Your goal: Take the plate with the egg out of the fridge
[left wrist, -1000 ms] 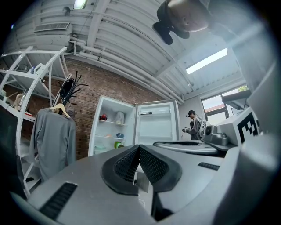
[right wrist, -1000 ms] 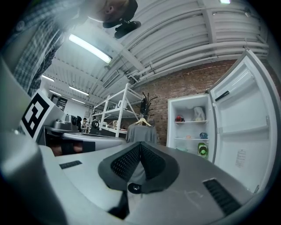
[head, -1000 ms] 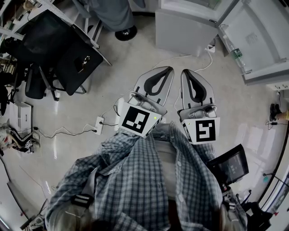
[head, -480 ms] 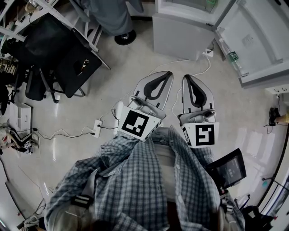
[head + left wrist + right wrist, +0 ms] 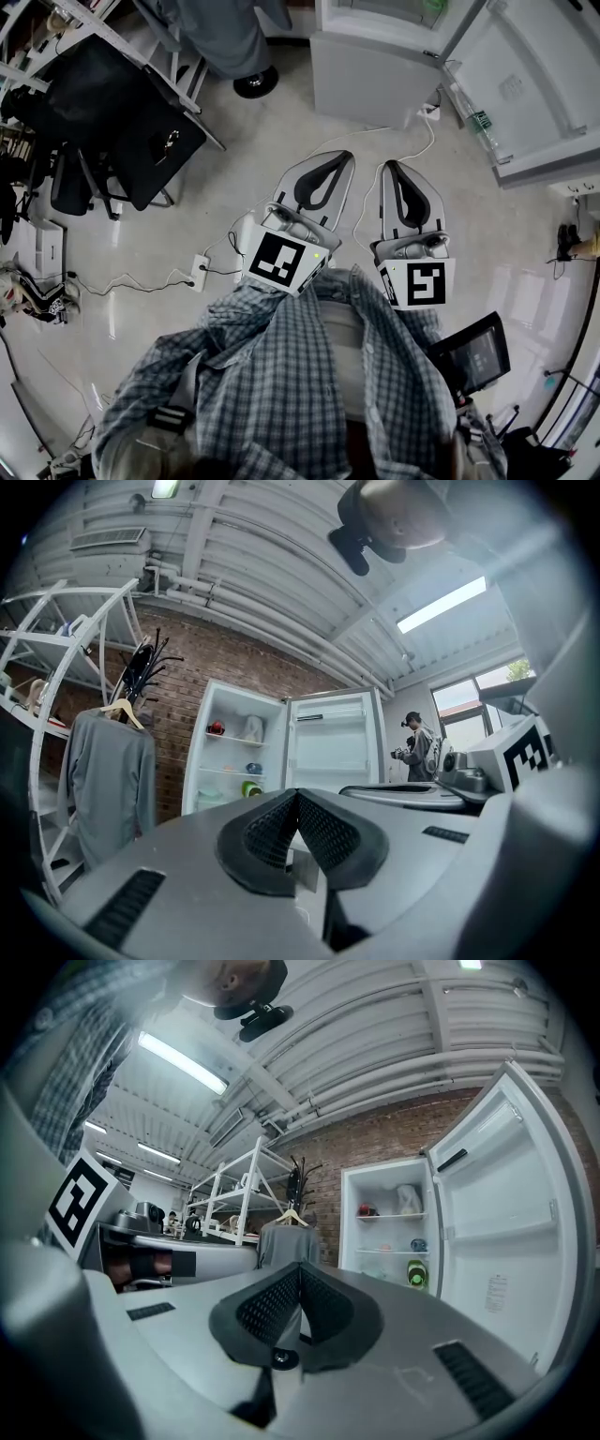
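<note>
Left gripper (image 5: 337, 159) and right gripper (image 5: 391, 169) hang side by side over the floor (image 5: 253, 141), both jaws pressed together, empty, pointing toward the open fridge (image 5: 370, 66)

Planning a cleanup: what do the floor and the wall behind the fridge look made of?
Floor: pale, glossy tile or polished stone, likely; it reflects glare. Wall: bare reddish-brown brick, matt; mortar courses show.
</note>
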Action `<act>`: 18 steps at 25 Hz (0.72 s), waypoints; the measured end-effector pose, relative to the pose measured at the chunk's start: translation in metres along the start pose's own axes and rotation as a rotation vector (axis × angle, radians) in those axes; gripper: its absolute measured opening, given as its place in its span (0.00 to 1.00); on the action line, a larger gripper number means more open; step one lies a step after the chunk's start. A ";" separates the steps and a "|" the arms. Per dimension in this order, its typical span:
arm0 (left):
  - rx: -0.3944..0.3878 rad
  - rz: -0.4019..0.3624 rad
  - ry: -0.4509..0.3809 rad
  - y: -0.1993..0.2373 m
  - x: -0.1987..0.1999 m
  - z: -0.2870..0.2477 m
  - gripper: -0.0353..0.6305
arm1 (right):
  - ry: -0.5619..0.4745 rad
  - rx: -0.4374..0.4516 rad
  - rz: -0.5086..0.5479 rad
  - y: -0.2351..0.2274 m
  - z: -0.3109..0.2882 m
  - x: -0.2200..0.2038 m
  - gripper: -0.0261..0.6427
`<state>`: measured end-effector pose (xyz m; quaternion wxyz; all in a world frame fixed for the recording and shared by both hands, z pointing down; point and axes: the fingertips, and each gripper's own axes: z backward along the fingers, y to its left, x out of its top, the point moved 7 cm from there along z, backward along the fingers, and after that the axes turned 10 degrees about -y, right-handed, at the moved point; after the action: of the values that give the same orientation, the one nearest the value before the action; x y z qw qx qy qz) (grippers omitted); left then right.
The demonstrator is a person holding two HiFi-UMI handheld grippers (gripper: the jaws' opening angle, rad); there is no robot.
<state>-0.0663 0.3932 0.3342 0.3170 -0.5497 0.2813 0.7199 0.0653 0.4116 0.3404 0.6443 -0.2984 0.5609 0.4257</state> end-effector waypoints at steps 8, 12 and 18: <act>-0.013 -0.006 -0.004 0.031 -0.006 -0.031 0.06 | -0.001 -0.018 -0.002 -0.017 -0.035 -0.011 0.05; -0.022 -0.002 -0.006 0.055 -0.007 -0.052 0.06 | -0.026 -0.033 -0.052 -0.028 -0.067 -0.012 0.05; -0.034 0.033 -0.011 0.093 -0.014 -0.084 0.06 | -0.020 -0.044 -0.034 -0.042 -0.111 -0.018 0.05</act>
<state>-0.0833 0.2687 0.3328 0.2973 -0.5463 0.2762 0.7328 0.0502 0.2931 0.3332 0.6503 -0.3176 0.5398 0.4300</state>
